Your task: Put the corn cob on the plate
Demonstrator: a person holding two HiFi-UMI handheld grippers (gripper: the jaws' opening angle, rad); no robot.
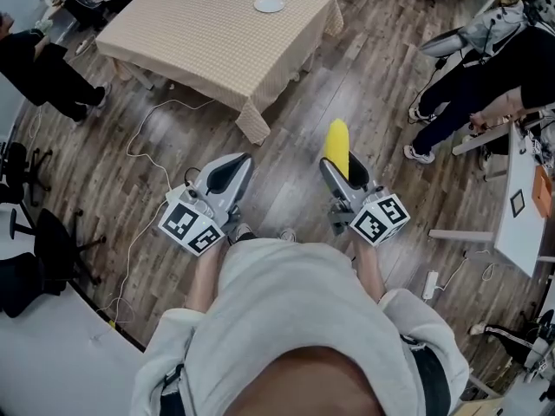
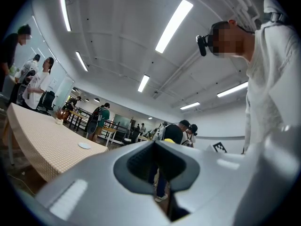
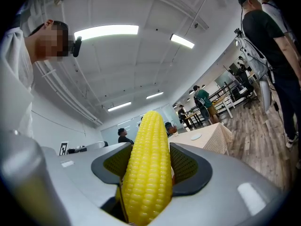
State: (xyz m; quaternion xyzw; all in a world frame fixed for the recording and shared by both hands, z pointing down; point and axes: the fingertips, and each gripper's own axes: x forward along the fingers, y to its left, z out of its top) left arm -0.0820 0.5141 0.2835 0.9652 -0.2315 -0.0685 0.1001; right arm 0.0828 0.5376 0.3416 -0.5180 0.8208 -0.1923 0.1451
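Observation:
The yellow corn cob [image 1: 336,144] sticks out forward from my right gripper [image 1: 340,170], which is shut on it; in the right gripper view the corn cob [image 3: 148,173] fills the gap between the dark pads [image 3: 188,166]. The white plate [image 1: 269,4] lies on a table with a beige checked cloth [image 1: 199,42], well ahead of both grippers across the wooden floor. My left gripper [image 1: 243,161] is held level beside the right one, its jaws together with nothing in them. The plate [image 2: 84,145] and the table [image 2: 37,140] also show in the left gripper view.
People stand at the far left [image 1: 43,68] and at the right [image 1: 486,76]. A white cable [image 1: 143,146] runs over the floor near the table's corner. Black office chairs [image 1: 35,250] stand at the left, and a white desk [image 1: 520,206] at the right.

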